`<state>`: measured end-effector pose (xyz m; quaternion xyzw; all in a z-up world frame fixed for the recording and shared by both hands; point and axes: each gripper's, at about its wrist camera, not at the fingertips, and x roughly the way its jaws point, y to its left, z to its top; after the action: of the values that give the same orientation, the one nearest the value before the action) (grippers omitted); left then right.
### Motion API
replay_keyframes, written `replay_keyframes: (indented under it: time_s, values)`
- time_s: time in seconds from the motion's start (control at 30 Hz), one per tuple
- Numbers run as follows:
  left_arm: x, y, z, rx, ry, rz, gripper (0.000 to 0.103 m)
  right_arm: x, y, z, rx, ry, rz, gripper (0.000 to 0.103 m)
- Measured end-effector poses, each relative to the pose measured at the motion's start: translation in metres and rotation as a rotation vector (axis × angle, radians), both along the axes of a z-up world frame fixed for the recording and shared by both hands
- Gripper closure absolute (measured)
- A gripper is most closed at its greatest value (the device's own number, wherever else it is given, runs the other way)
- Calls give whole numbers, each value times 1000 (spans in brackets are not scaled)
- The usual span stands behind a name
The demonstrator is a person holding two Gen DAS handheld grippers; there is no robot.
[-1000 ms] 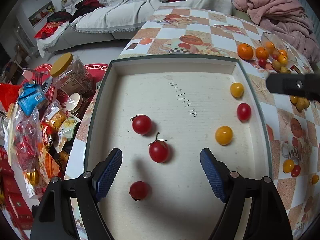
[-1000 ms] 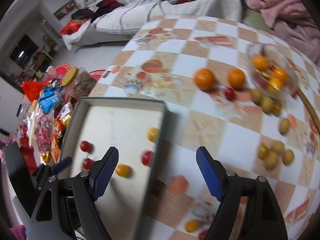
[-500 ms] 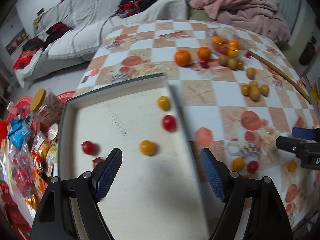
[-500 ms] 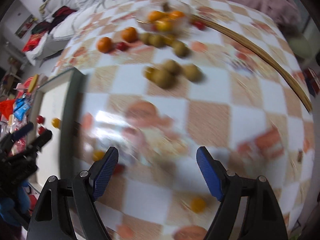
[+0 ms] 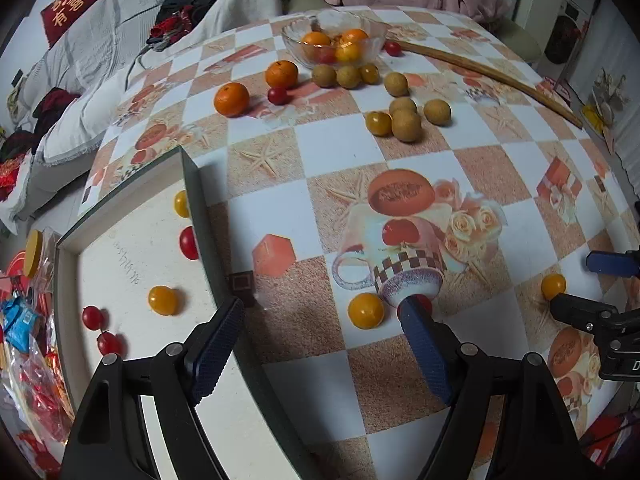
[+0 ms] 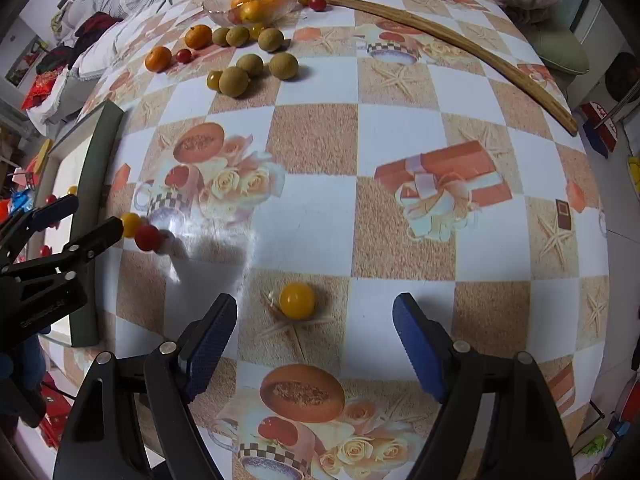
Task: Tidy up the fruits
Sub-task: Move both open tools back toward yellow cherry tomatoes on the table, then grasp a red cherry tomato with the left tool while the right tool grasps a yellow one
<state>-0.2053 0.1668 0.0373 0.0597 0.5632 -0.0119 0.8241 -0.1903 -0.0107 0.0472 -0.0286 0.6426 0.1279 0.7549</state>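
My left gripper (image 5: 322, 344) is open and empty above the tablecloth, just right of the tray's dark rim (image 5: 200, 208). A yellow cherry tomato (image 5: 365, 310) lies between its fingers, with a red tomato (image 5: 420, 303) partly hidden behind the right finger. The tray holds several red and yellow tomatoes (image 5: 162, 300). My right gripper (image 6: 316, 332) is open and empty, with a lone yellow tomato (image 6: 297, 301) lying between its fingertips. In the right wrist view the left gripper's fingers (image 6: 96, 236) sit beside the yellow and red pair (image 6: 146, 237).
A glass bowl (image 5: 334, 38) of oranges stands at the far side, with two oranges (image 5: 231, 99), a red tomato and several brown longans (image 5: 406, 124) near it. A long wooden stick (image 6: 440, 40) lies at the far right. Snack bags (image 5: 24, 320) lie left of the table.
Both grippers have swung right, from over the tray to over the tablecloth. The right gripper has come down around the lone yellow tomato. Both stayed open.
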Motion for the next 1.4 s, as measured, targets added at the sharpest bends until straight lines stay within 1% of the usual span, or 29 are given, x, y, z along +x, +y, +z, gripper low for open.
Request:
replay_keyframes:
  time_s: [0.13,0.2,0.37,0.43,0.47,0.53,0.63,0.73,0.8,0.87,0.93,1.07,1.1,1.13,1.17,1.23,1.27,1.3,1.37,1.4]
  values:
    - [-2,-4,-9,17,24,-28,22,-3,2,-5,-12,-1,19,20]
    - [-1,-3,-10,11,14,-29,22,-3,4,-9,-19,1,30,20]
    - [5,4,-12,-9,13,6,22,-1,9,-16,-33,6,47,20]
    - [8,9,-12,-29,26,27,22,0,12,-16,-40,-3,60,20]
    - [8,11,-11,-39,35,37,22,0,12,-16,-39,-3,63,20]
    - [3,14,-5,-56,25,41,22,0,12,-14,-30,-7,62,20]
    - [-7,8,-1,-34,30,4,22,0,10,-13,-31,-10,64,20]
    - [-10,-4,-8,-1,46,-47,22,0,11,-16,-33,-5,63,20]
    - [-8,-9,-13,11,50,-60,22,-1,13,-16,-41,-11,76,20]
    - [-5,-12,-17,2,50,-58,22,-2,15,-17,-49,-17,88,20]
    - [-3,-14,-19,-32,40,-66,22,-4,17,-17,-63,-26,102,20]
    - [-4,-29,-25,-14,33,-132,22,-9,22,-18,-102,-44,132,20]
    - [-3,-31,-28,-8,35,-135,22,-9,23,-18,-107,-46,133,22]
    - [-1,-30,-27,-22,25,-128,22,-9,24,-17,-113,-53,134,27]
    - [2,-29,-27,-37,33,-111,22,-10,24,-16,-111,-57,135,29]
    - [7,-26,-26,-48,41,-81,22,-9,24,-14,-112,-65,141,40]
    - [8,-24,-25,-49,40,-69,22,-9,24,-14,-112,-66,145,41]
    - [7,-23,-25,-50,41,-64,22,-9,23,-14,-110,-67,149,44]
    - [5,-20,-26,-55,46,-60,22,-9,23,-12,-103,-77,163,56]
    - [4,-19,-25,-58,48,-58,22,-9,23,-11,-94,-78,168,70]
